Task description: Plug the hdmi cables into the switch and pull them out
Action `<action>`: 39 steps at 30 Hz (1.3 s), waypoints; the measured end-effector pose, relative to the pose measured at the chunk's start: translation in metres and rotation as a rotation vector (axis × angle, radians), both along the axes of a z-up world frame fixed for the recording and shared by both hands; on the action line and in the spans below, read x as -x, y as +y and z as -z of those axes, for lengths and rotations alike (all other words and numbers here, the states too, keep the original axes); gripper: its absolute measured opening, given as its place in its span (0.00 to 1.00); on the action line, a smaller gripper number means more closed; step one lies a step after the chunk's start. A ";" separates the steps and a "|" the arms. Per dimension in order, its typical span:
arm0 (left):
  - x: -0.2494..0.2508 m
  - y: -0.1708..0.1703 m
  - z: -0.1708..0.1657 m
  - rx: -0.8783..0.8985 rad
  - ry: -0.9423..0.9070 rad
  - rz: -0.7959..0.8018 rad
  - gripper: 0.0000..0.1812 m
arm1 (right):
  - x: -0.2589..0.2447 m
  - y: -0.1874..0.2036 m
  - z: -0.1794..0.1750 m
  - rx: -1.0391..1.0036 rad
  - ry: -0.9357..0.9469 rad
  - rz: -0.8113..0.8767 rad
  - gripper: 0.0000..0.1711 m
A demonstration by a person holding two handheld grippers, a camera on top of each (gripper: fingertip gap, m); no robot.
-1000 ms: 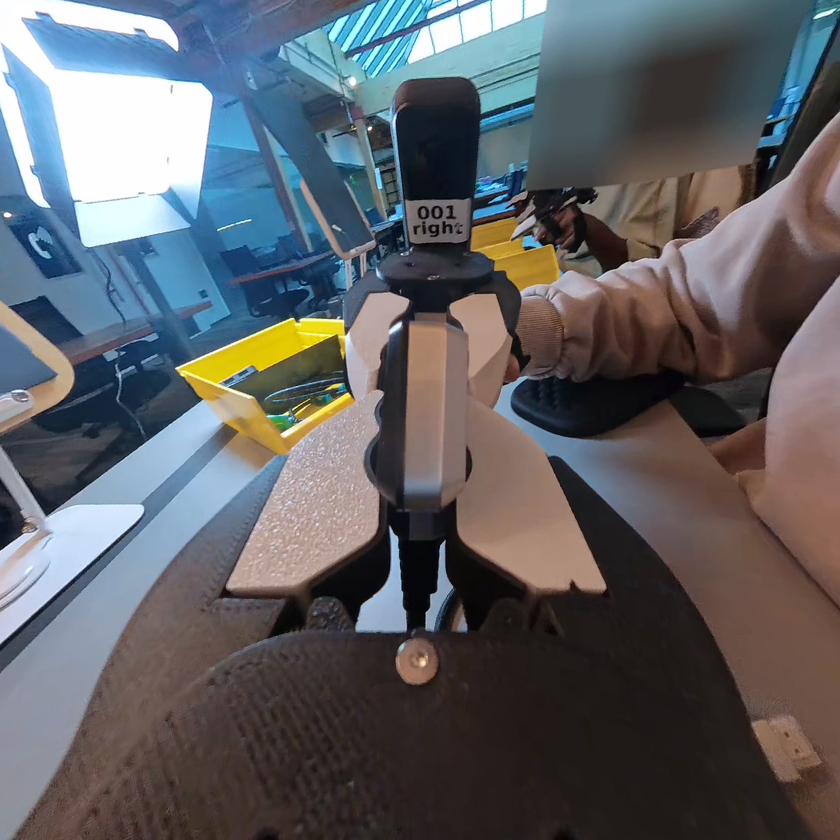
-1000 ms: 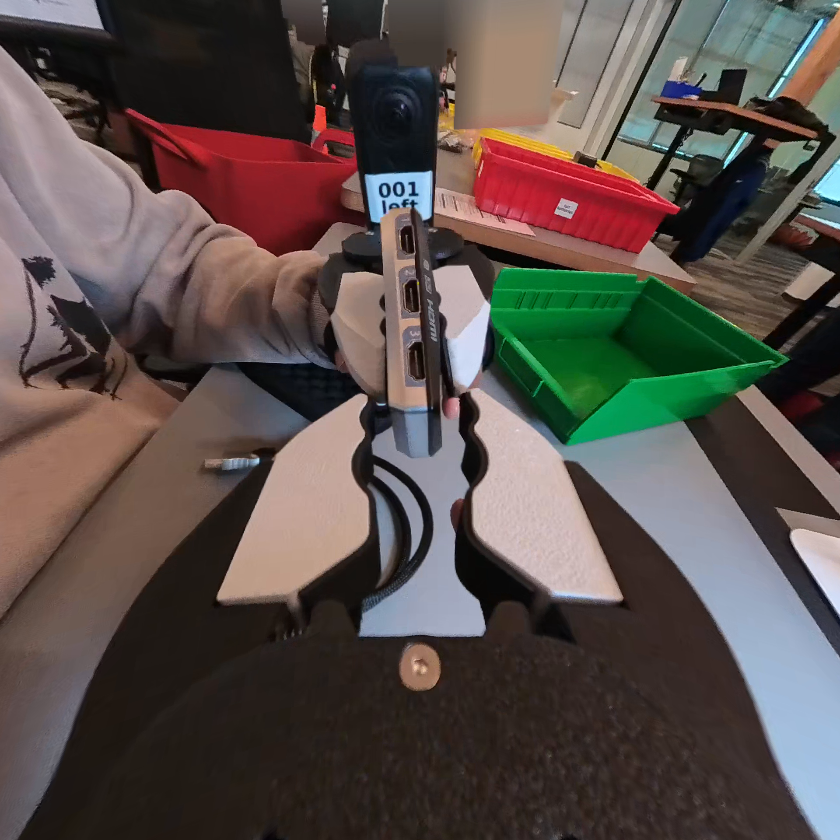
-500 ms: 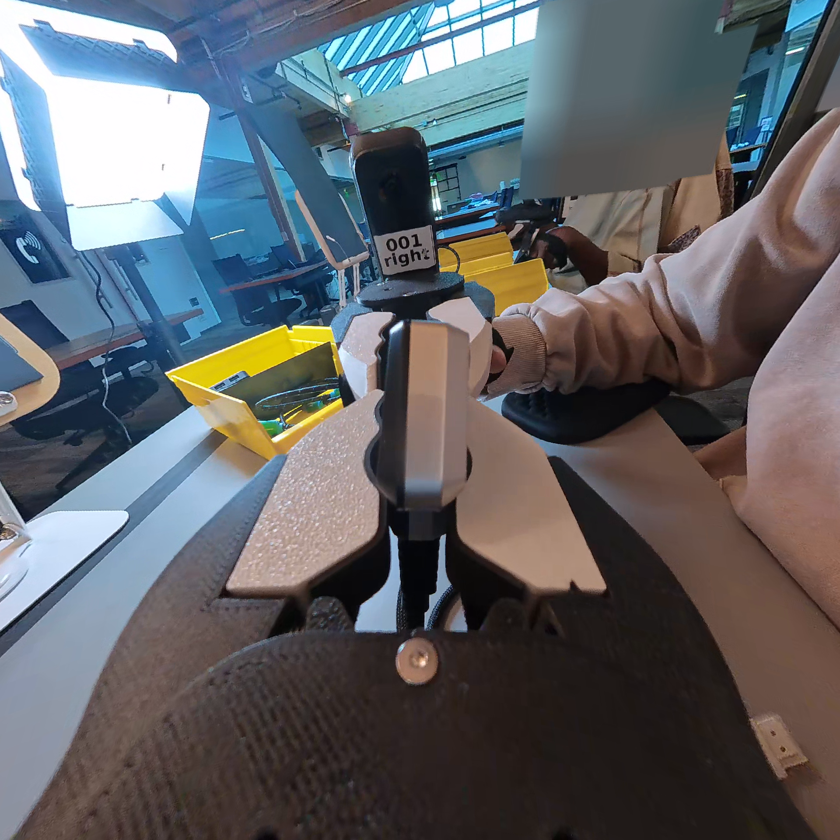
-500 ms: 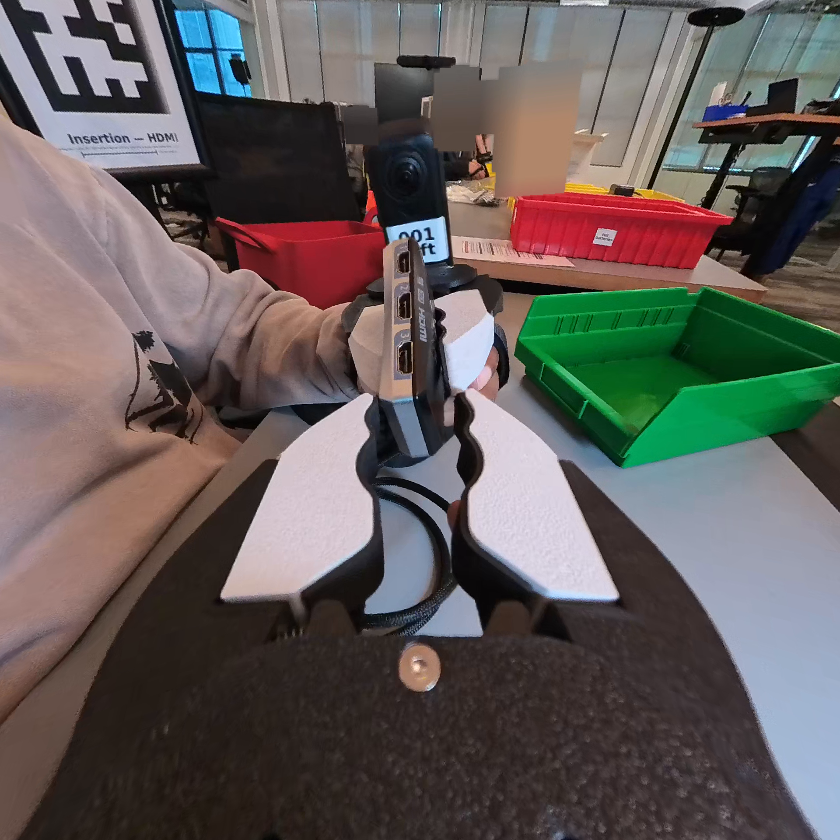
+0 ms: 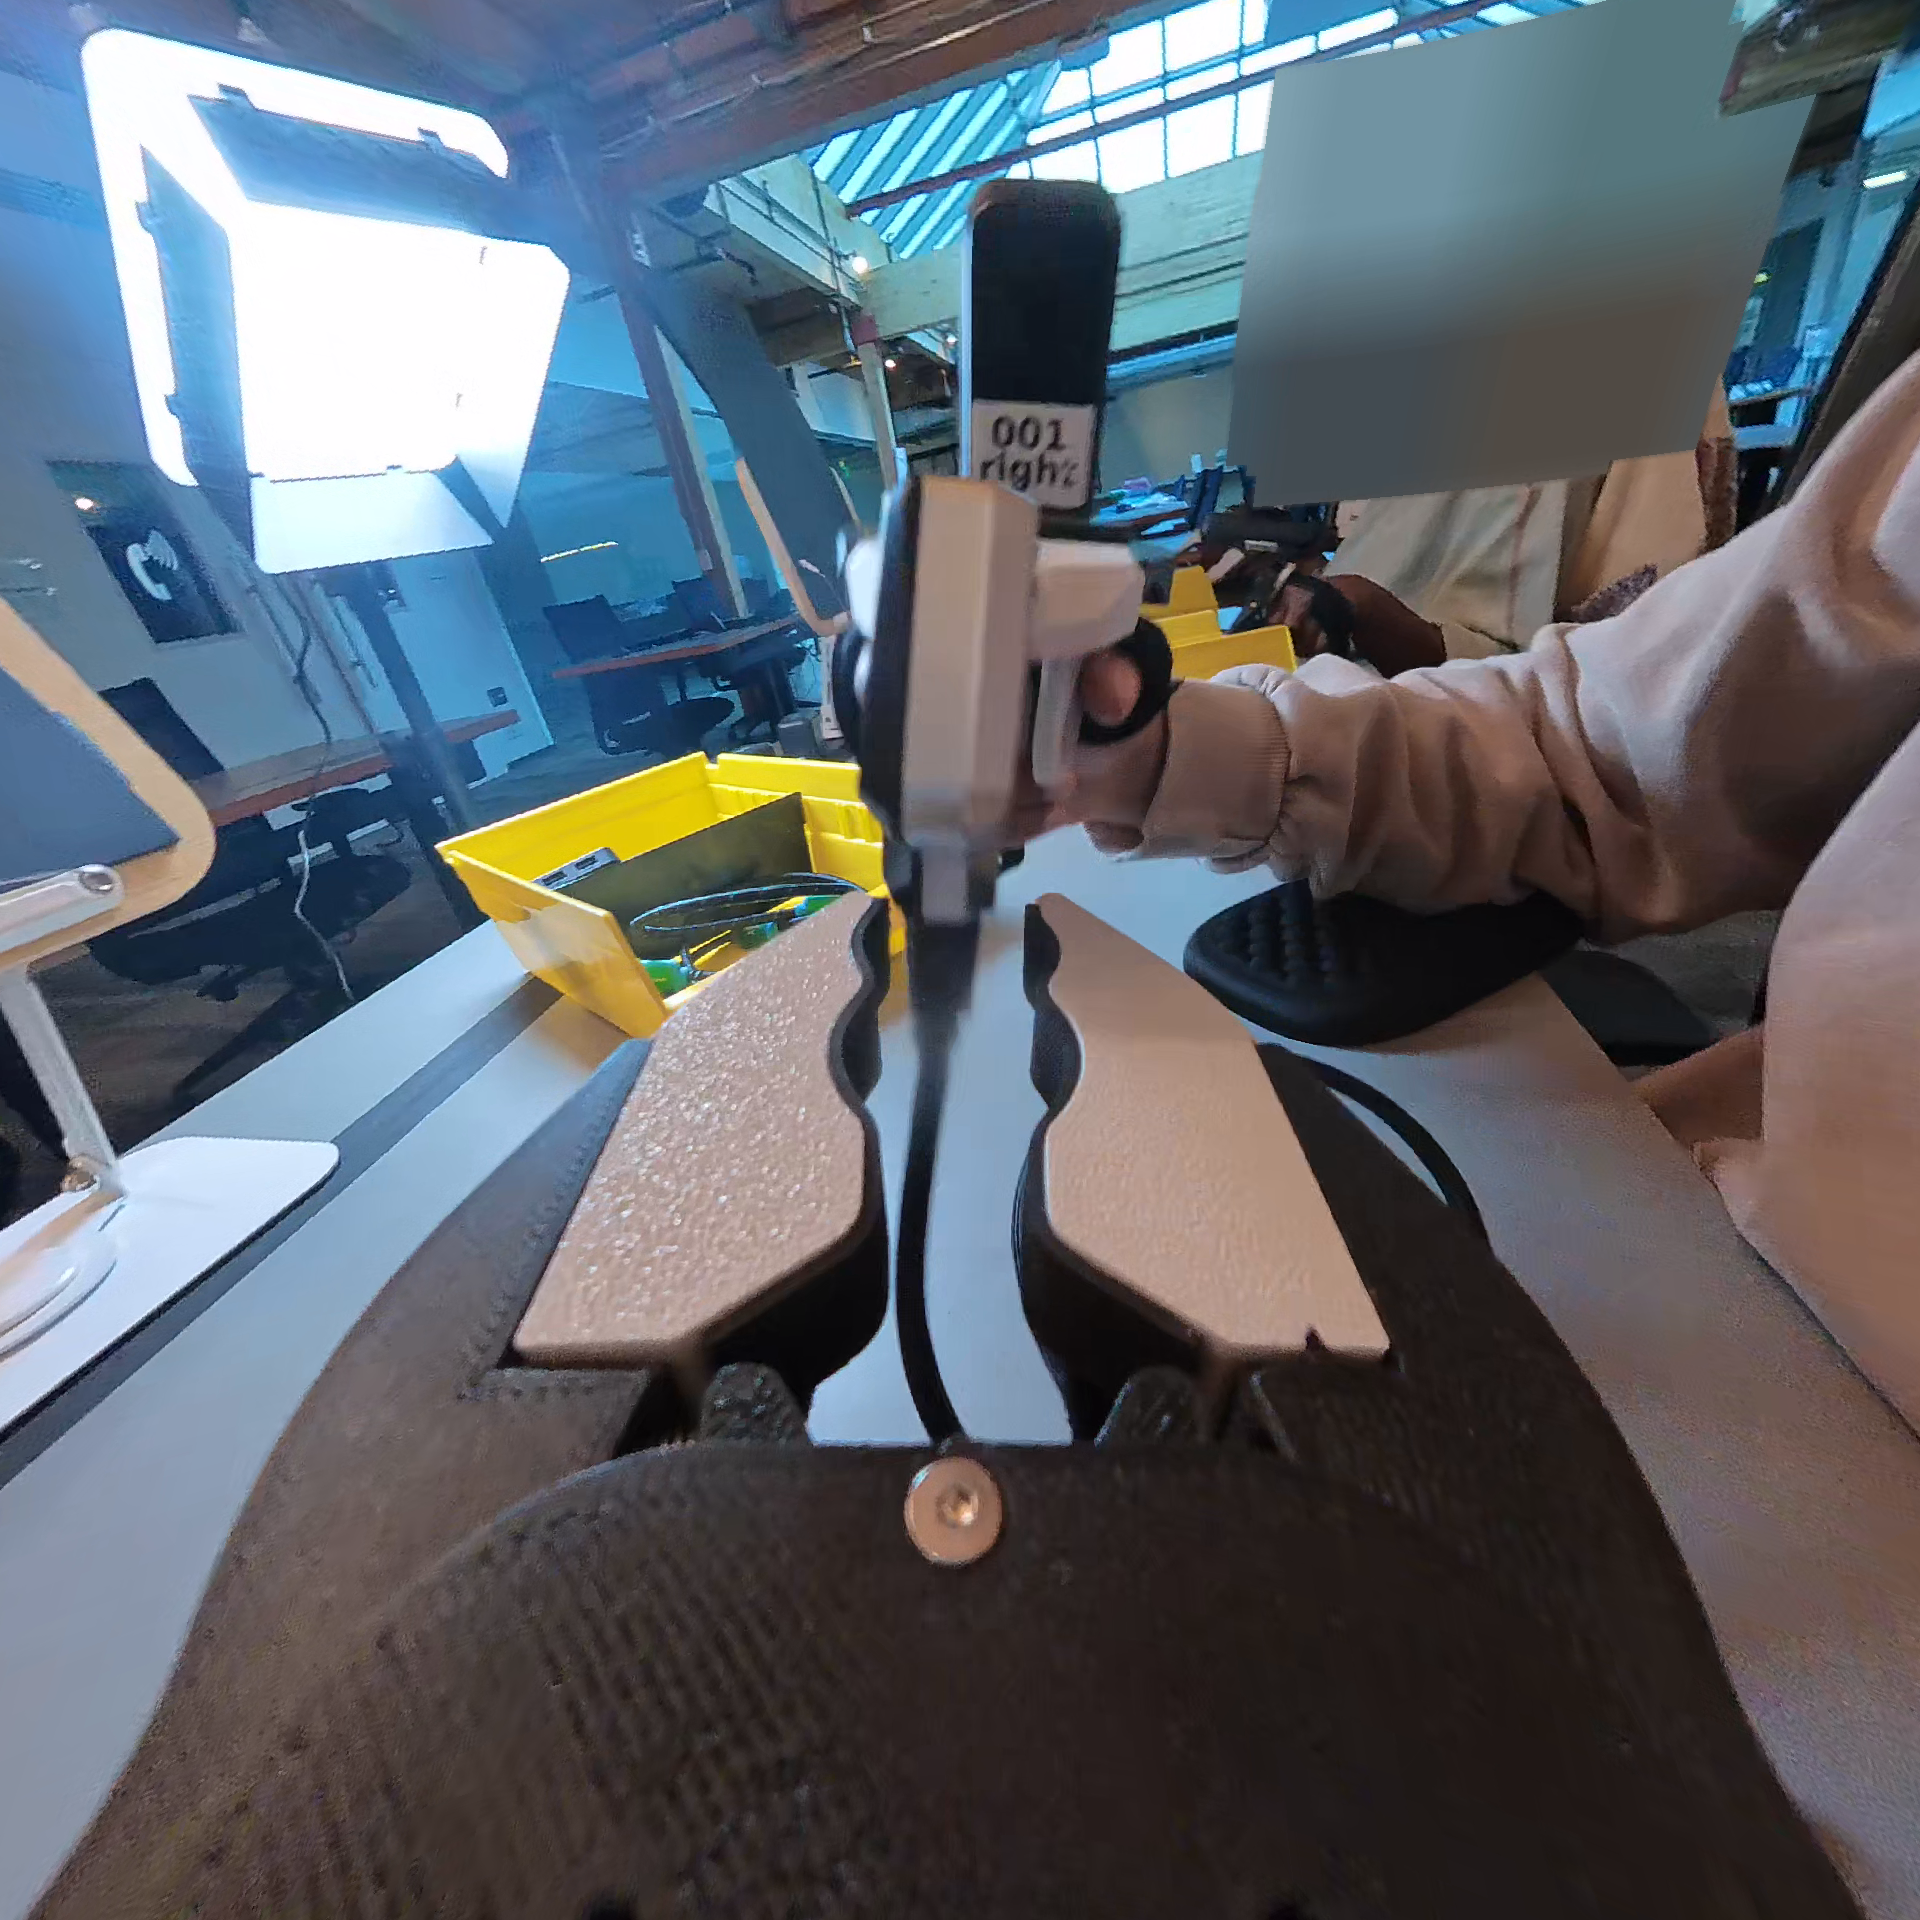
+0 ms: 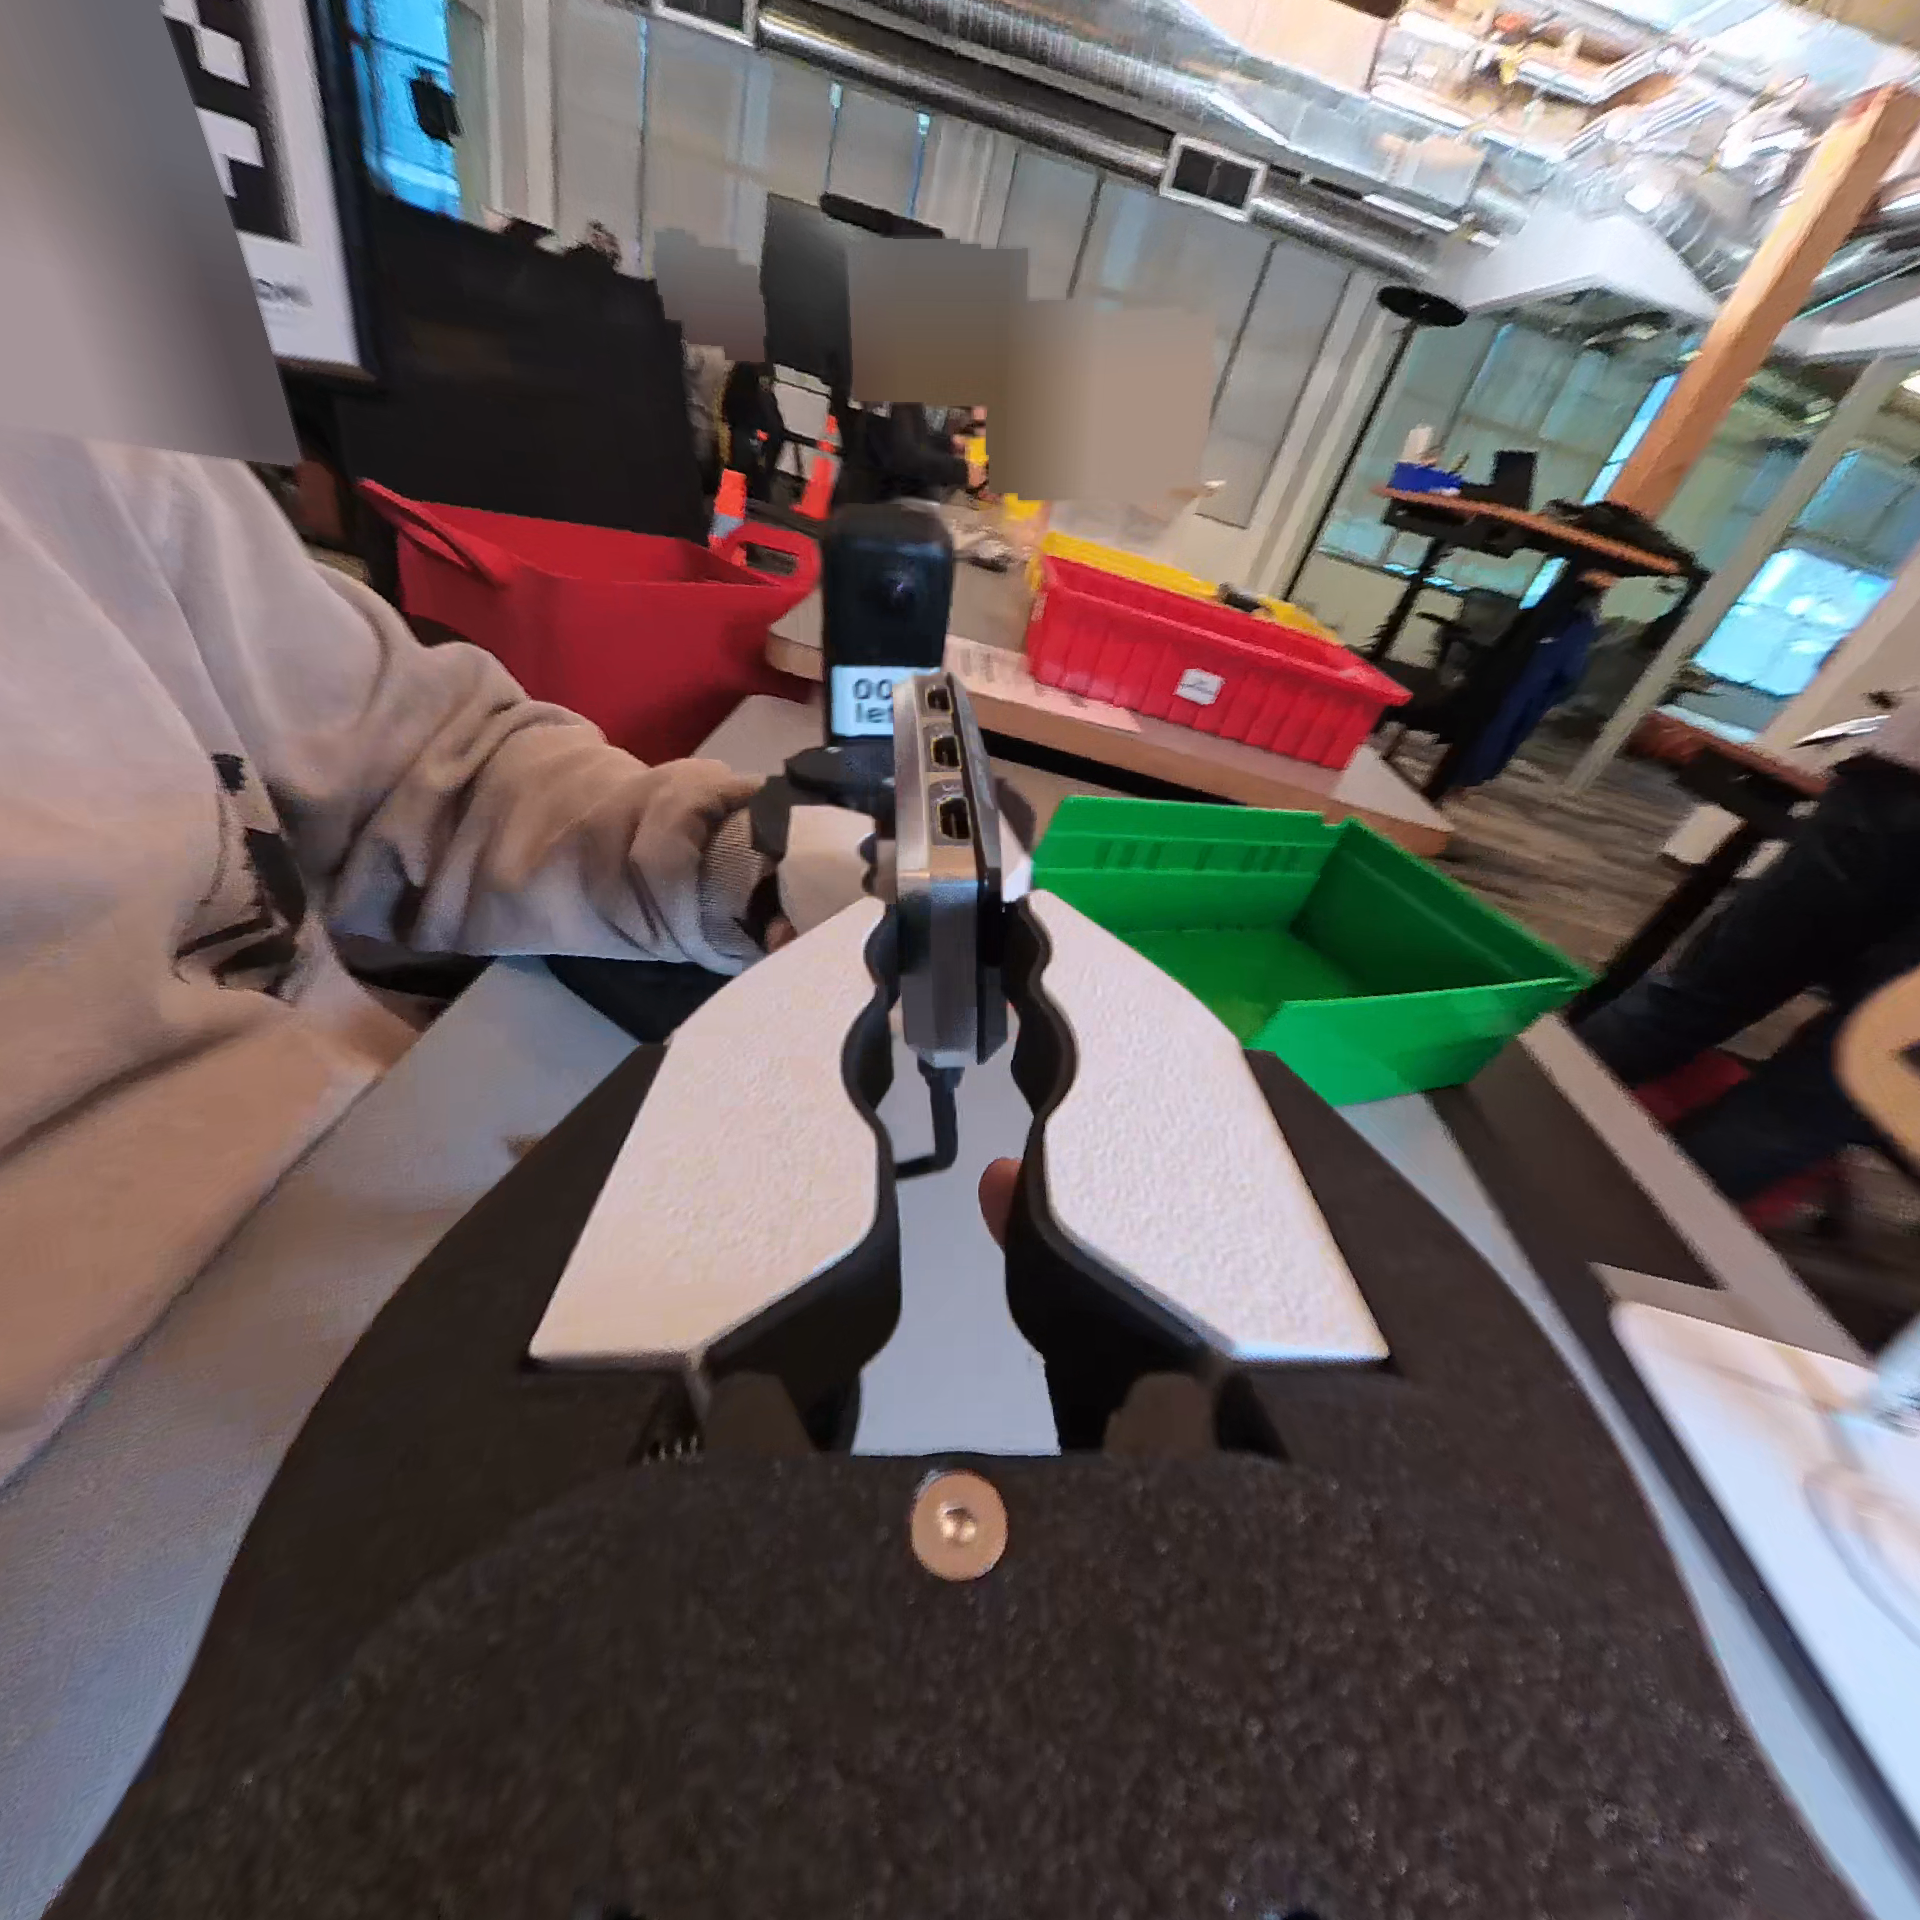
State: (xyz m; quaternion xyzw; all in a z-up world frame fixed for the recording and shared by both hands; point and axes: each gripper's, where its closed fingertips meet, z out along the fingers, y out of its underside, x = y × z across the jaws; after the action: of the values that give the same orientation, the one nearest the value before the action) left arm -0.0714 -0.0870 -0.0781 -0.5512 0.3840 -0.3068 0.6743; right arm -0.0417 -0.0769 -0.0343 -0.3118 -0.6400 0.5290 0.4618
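The grey desk [image 5: 312,1164] is the landmark here: a pale matte top with a dark strip running along its far edge. On it, toward that strip, sits a yellow bin [image 5: 582,883] holding cables and a dark flat box. A black ribbed pad [image 5: 1371,966] lies on the desk under a person's beige sleeve [image 5: 1507,769]. At the desk's far left stands a white stand base [image 5: 177,1195]. Beyond the desk a bright studio light panel [image 5: 343,343] glares in an open office with timber beams and skylights.

In the right wrist view, an empty green bin [image 6: 1299,935] rests on the desk; behind the desk are a red tub [image 6: 603,613] and a red tray [image 6: 1195,655] on a wooden table.

The silver switch [image 6: 940,883] is held upright above the desk, ports showing, pinched between the fingers of the right hand-held gripper [image 6: 951,935], which are closed onto it. A black cable [image 5: 925,1164] hangs from the switch's lower end and runs through the gap of the left hand-held gripper [image 5: 956,925], whose fingers stand apart, gripping nothing.
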 end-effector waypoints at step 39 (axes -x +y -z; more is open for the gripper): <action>-0.010 0.019 0.056 0.250 0.063 0.068 0.10 | -0.175 0.394 0.009 0.162 -0.120 0.829 0.12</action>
State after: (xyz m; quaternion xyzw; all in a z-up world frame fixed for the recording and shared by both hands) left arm -0.0613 -0.0676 -0.1346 -0.6272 0.3820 -0.3574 0.5770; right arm 0.1333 0.3175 -0.0436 -0.6082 -0.4425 0.3283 0.5714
